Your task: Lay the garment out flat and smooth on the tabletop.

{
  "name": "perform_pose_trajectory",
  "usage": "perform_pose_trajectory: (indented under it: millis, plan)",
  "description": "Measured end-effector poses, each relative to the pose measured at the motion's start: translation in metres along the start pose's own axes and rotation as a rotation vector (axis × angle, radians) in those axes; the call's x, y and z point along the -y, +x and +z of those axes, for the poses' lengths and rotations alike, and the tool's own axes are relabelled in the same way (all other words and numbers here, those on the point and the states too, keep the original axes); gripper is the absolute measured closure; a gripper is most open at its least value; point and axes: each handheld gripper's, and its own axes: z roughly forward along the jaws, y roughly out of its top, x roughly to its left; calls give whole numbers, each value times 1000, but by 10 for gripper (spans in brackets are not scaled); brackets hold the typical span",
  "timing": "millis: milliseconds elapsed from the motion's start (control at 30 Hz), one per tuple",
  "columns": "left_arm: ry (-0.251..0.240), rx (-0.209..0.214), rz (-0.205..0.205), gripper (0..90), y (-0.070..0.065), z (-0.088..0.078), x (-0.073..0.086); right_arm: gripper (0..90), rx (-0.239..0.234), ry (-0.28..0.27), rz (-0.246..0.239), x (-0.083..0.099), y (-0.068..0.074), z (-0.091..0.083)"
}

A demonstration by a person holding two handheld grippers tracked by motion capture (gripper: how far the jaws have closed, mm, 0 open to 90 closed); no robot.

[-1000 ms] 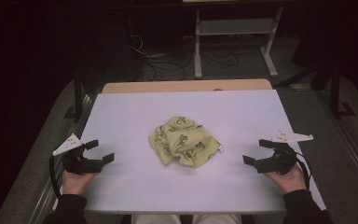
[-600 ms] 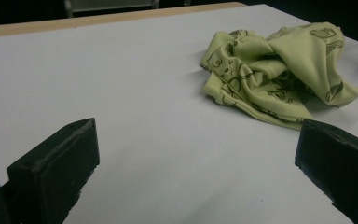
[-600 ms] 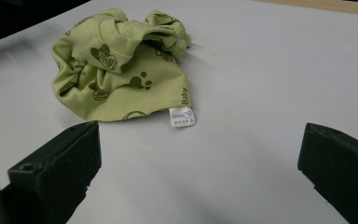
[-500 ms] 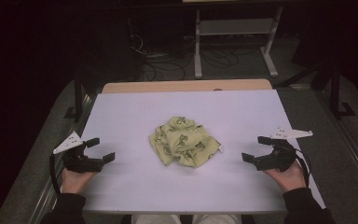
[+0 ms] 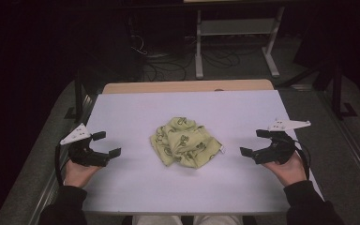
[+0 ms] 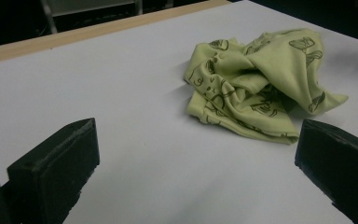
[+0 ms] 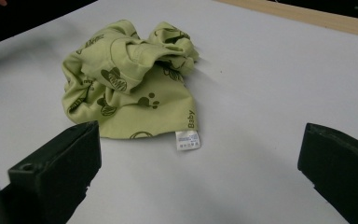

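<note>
Two grippers rest at opposite sides of the tabletop [image 5: 136,108], each held in one hand. The left gripper [image 5: 107,144] sits near the left edge, its fingers [image 6: 56,168] spread wide and holding nothing. The right gripper [image 5: 258,143] sits near the right edge, its fingers [image 7: 58,170] likewise spread wide and empty. Both grippers point inward toward the cloth [image 5: 185,143].

The cloth lies crumpled in a heap at the middle of the tabletop, between the two grippers and apart from both. It is pale green with a dark printed pattern. In the left gripper view the cloth [image 6: 256,88] lies ahead and toward the right finger, not touching it. In the right gripper view the cloth [image 7: 126,84] lies ahead and toward the left finger, with a small white label [image 7: 187,139] at its near edge, beside the printed word "Baby".

A wooden strip [image 5: 187,86] borders the far edge of the tabletop.
</note>
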Motion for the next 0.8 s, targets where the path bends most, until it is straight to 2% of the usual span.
perform_pose_trajectory:
  millis: [133,200,667,800]
  plan:
    - [11,6,6,0,0,6,-6,0,-9,13,-11,-7,1,3]
    - [13,5,36,0,-1,9,-11,0,-13,20,-18,-10,2,5]
    - [36,32,62,0,-2,19,-35,0,-23,43,-61,-27,2,15]
    - [38,45,81,0,-3,23,-42,0,-28,48,-75,-31,2,19]
